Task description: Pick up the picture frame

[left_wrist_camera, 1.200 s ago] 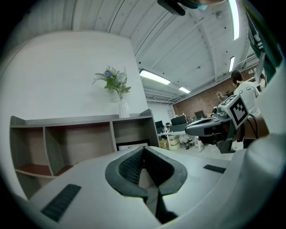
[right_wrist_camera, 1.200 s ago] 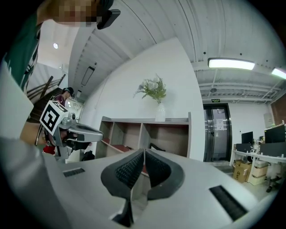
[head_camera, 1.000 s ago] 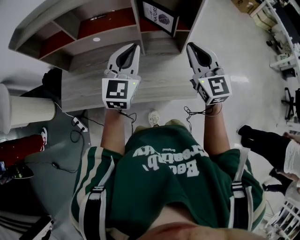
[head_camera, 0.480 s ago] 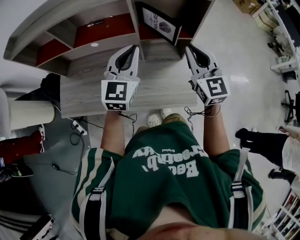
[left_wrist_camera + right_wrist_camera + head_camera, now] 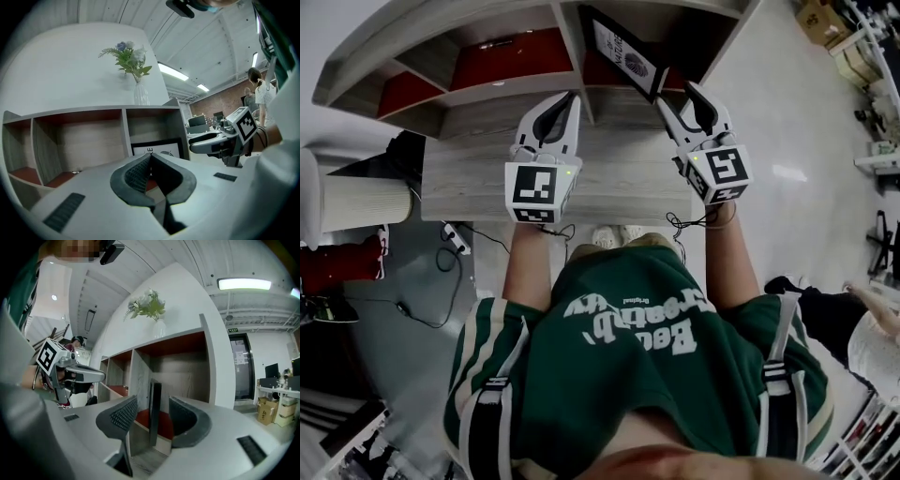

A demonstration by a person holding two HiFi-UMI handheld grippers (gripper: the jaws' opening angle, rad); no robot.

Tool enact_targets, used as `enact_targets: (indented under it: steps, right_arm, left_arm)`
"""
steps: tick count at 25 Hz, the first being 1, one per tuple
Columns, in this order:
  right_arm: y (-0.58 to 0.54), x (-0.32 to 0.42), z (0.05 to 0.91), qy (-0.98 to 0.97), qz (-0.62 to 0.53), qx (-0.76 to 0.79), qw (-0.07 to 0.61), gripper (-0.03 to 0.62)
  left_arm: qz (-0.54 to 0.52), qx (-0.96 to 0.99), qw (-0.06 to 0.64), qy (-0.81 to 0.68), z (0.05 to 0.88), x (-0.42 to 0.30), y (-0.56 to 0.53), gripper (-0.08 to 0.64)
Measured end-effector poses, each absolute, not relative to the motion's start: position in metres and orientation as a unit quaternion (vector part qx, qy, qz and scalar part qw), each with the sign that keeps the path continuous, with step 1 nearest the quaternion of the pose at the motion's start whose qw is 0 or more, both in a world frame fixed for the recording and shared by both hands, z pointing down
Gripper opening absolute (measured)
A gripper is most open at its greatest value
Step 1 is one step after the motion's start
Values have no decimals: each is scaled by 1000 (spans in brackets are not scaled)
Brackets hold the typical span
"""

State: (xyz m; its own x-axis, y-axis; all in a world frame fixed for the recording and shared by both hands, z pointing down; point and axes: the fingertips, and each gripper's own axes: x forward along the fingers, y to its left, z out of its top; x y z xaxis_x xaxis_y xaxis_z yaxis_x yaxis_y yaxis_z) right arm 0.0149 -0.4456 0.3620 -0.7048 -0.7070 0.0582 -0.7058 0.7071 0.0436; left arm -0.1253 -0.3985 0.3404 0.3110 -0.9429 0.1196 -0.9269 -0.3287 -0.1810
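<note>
The black picture frame (image 5: pixel 623 58) with a white print stands in the right cubby of the wooden shelf unit (image 5: pixel 516 47). In the right gripper view I see the frame (image 5: pixel 155 413) edge-on, standing between my jaws. My right gripper (image 5: pixel 677 94) is at the frame's near edge with its jaws opening; the pads (image 5: pixel 123 414) stand clear of it on both sides. My left gripper (image 5: pixel 572 96) is shut and empty, held level before the shelf's divider. Past the left gripper (image 5: pixel 149 158) the frame's face (image 5: pixel 159 147) shows low in the cubby.
A glass vase of flowers (image 5: pixel 133 61) stands on top of the shelf unit. The unit rests on a wooden desk (image 5: pixel 478 178). A white cylinder (image 5: pixel 347 211) and a power strip (image 5: pixel 455 239) are on the floor at left. A person (image 5: pixel 862 328) is at far right.
Both grippers have moved forward toward the shelf. The right gripper's jaws, shut before, now stand apart on either side of the frame's edge.
</note>
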Motion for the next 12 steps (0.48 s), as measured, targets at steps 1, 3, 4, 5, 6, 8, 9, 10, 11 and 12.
enact_targets:
  steps: [1, 3, 4, 5, 6, 8, 9, 10, 11, 12]
  right_arm:
    - [-451, 15, 366, -924, -6, 381, 37, 201]
    - [-462, 12, 373, -925, -1, 378, 41, 201]
    - [-467, 10, 377, -925, 1, 377, 43, 201]
    - [-471, 8, 382, -926, 3, 375, 46, 201]
    - [-475, 6, 386, -927, 5, 373, 47, 201]
    - [-481, 1, 394, -930, 9, 365, 50, 201]
    - [-485, -2, 397, -932, 11, 359, 51, 201]
    - [-488, -4, 398, -934, 12, 354, 52, 201]
    - [-492, -6, 399, -935, 12, 350, 53, 201]
    - [-496, -8, 401, -936, 13, 347, 53, 201]
  left_arm:
    - [-100, -806, 39, 582, 340, -125, -401, 18]
    - [-99, -801, 35, 590, 341, -126, -405, 18]
    - [-101, -798, 31, 593, 342, -127, -406, 18]
    - [-102, -796, 29, 596, 344, -127, -408, 18]
    - [-104, -794, 28, 599, 346, -128, -410, 18]
    - [-106, -790, 29, 603, 349, -127, -412, 18]
    - [-107, -788, 29, 605, 351, -127, -413, 18]
    - [-109, -786, 27, 607, 352, -127, -414, 18]
    - [-111, -784, 25, 610, 354, -128, -414, 18]
    - [-112, -782, 21, 613, 356, -130, -415, 18]
